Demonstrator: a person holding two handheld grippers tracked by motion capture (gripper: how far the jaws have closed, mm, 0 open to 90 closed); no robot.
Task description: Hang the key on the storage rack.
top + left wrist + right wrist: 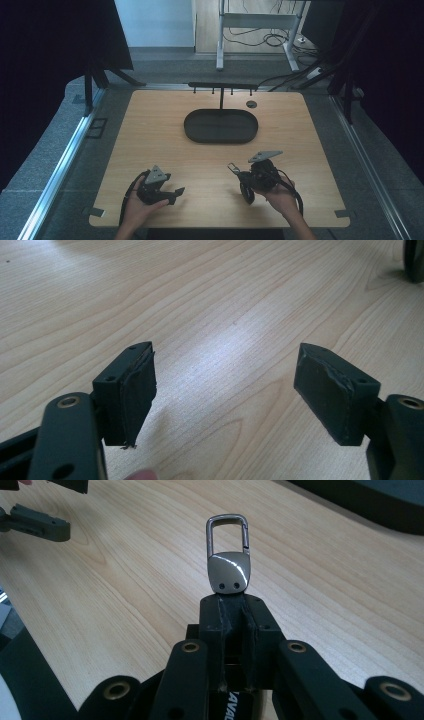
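At the lower edge of the high view two hands come in over the wooden bench (150, 130), each carrying a hand-held gripper. The left hand-held gripper (176, 192), at lower left of centre, stands with its jaws wide apart and nothing between them; in the left gripper view its pads (140, 390) hang over bare wood.

The right hand-held gripper (234, 169), lower right of centre, is clamped tight on a metal key clip (228, 555). In the right gripper view the jaws pinch a dark strap just below the clip's polished plate, and the clip juts straight out past the fingertips — its long axis in line with the jaws, its snap-hook loop at the far end.

Farther up the bench, at the centre of the high view, lies a dark oval tray (221, 126), and behind it stands a thin black rack with small pegs (222, 88) — hooks for hanging, probably, though they are too small to be sure. Tray and rack lie up the frame from the held clip, well apart from it; the right hand is the nearer and already carries it, loop end pointing up and left.
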